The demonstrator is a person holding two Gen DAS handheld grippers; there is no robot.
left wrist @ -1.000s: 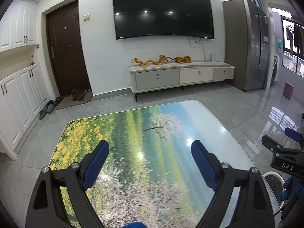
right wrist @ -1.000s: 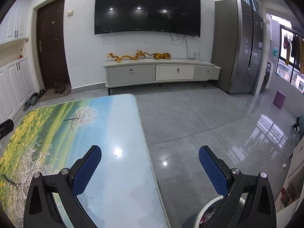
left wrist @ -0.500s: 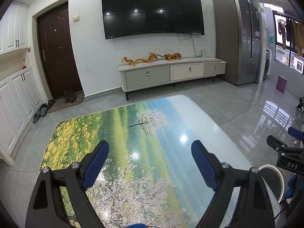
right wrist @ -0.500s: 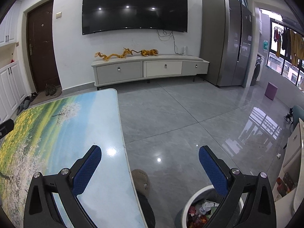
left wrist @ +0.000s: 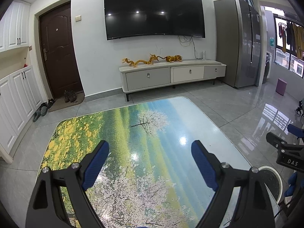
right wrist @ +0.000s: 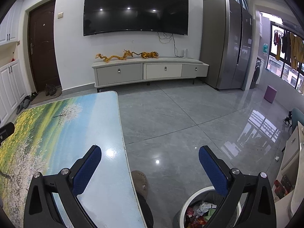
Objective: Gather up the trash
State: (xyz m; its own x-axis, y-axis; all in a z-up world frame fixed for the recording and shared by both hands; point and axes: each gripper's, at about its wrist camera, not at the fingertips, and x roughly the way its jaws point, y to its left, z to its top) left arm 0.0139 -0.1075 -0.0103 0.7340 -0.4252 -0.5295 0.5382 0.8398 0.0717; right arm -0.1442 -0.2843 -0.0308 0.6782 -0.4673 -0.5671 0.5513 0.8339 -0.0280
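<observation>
A: Left wrist view first: the left gripper hangs over the counter, its blue pads spread wide with nothing between them. Only the glossy printed top with its meadow and blossoming tree shows underneath.

B: And the right gripper?

A: Spread wide as well, and empty. Its left finger sits above the counter's right edge, and its right finger is over the floor, just above the trash bin.

B: Where exactly is the bin?

A: On the grey tiled floor, just beside the counter's near right corner. It has a white rim and a dark liner, and crumpled wrappers in red, white and green lie inside. In the left wrist view its rim also shows at the lower right, partly hidden by the gripper.

B: Anything between the bin and the counter?

A: A tan slipper on the person's foot, close against the counter edge.

B: What about the room beyond?

A: A large dark television hangs on the white wall above a low cabinet carrying golden figurines. A grey refrigerator stands to the right, a brown door to the left.
</observation>
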